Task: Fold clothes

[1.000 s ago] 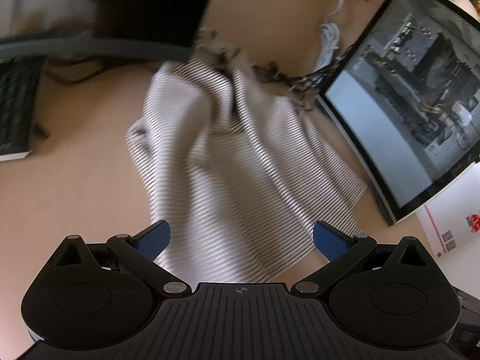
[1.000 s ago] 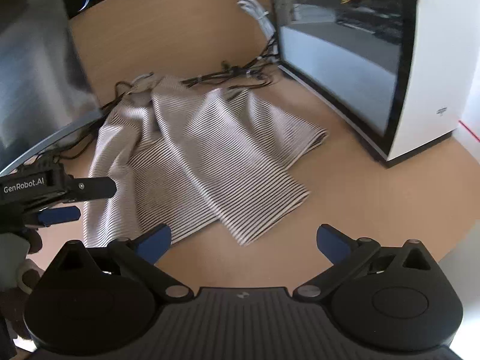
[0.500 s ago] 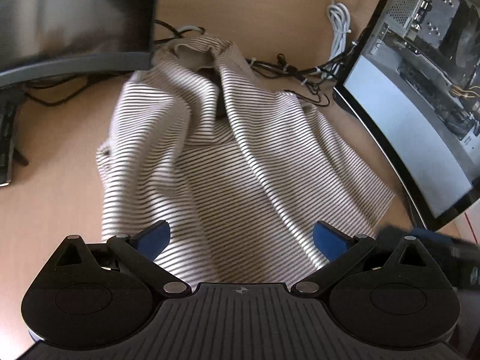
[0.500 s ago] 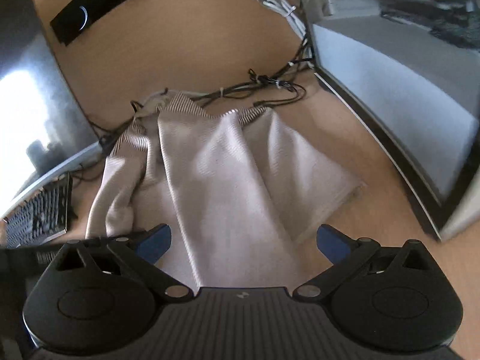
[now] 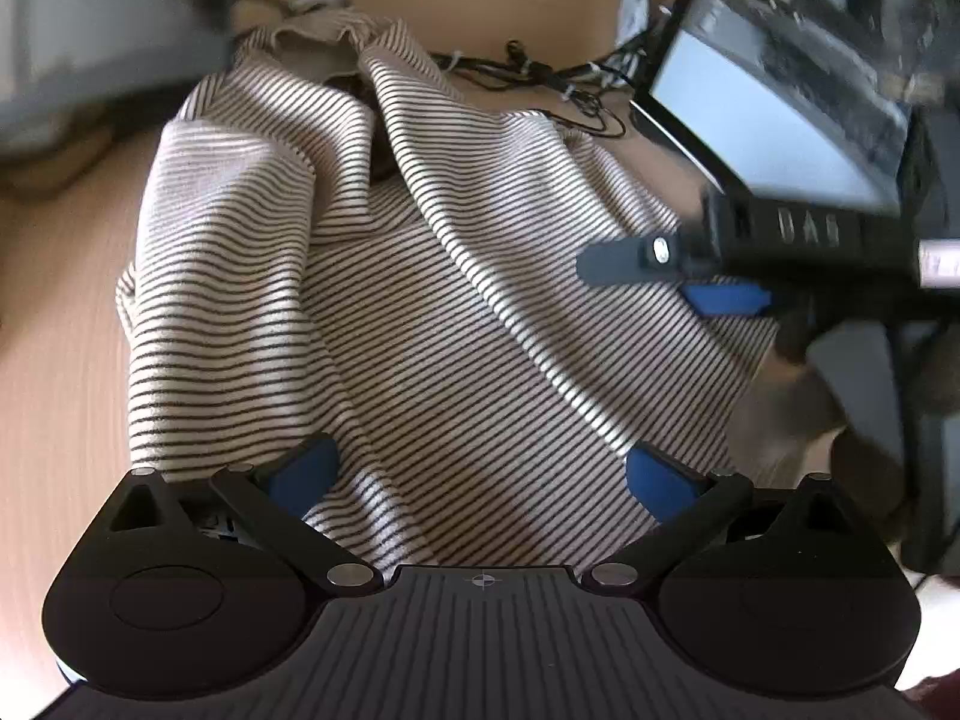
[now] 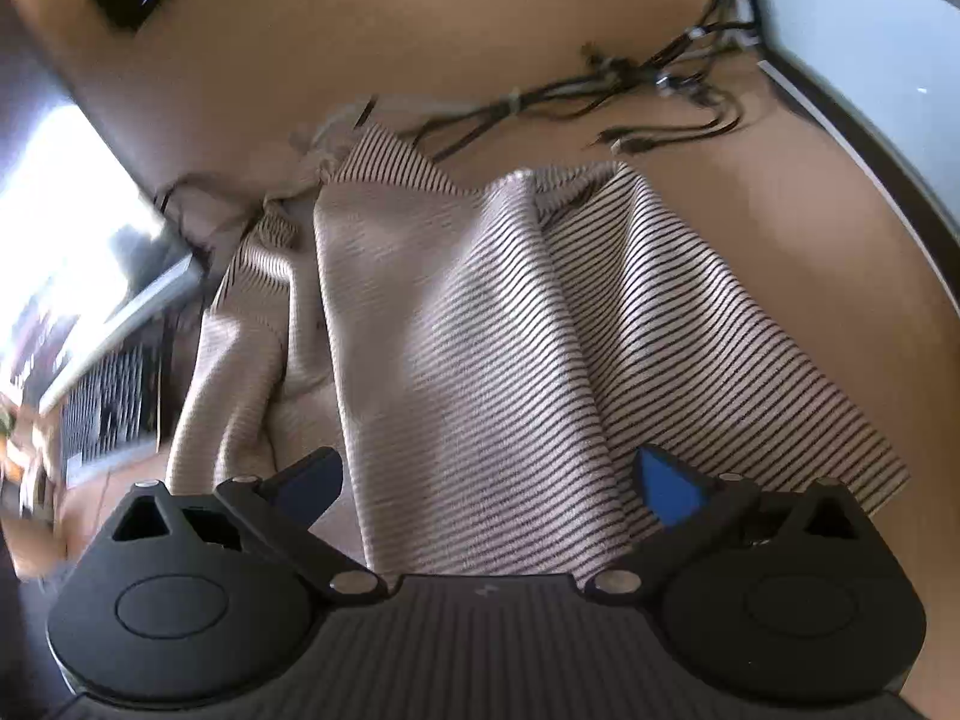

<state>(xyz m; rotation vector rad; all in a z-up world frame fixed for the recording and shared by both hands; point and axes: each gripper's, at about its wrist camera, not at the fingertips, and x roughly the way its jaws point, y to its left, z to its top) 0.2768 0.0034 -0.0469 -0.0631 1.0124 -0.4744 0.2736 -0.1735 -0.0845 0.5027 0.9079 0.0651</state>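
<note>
A beige garment with thin dark stripes (image 5: 384, 300) lies crumpled in long folds on the wooden desk (image 5: 54, 312); the same striped garment (image 6: 480, 330) fills the middle of the right wrist view. My left gripper (image 5: 480, 474) hovers low over its near part, jaws wide open, cloth showing between the blue pads but not pinched. My right gripper (image 6: 489, 480) is open too, just above the garment's near edge. In the left wrist view the right gripper (image 5: 678, 270) reaches in from the right over the cloth's right side.
A tangle of black cables (image 6: 630, 96) lies behind the garment. A glass-sided computer case (image 5: 798, 96) stands at the right. A monitor (image 6: 72, 240) and a keyboard (image 6: 114, 408) are at the left. Bare desk lies left of the cloth.
Both grippers have moved in closer and lower over the garment. The right gripper has come into the left wrist view above the cloth's right side. Both stay open.
</note>
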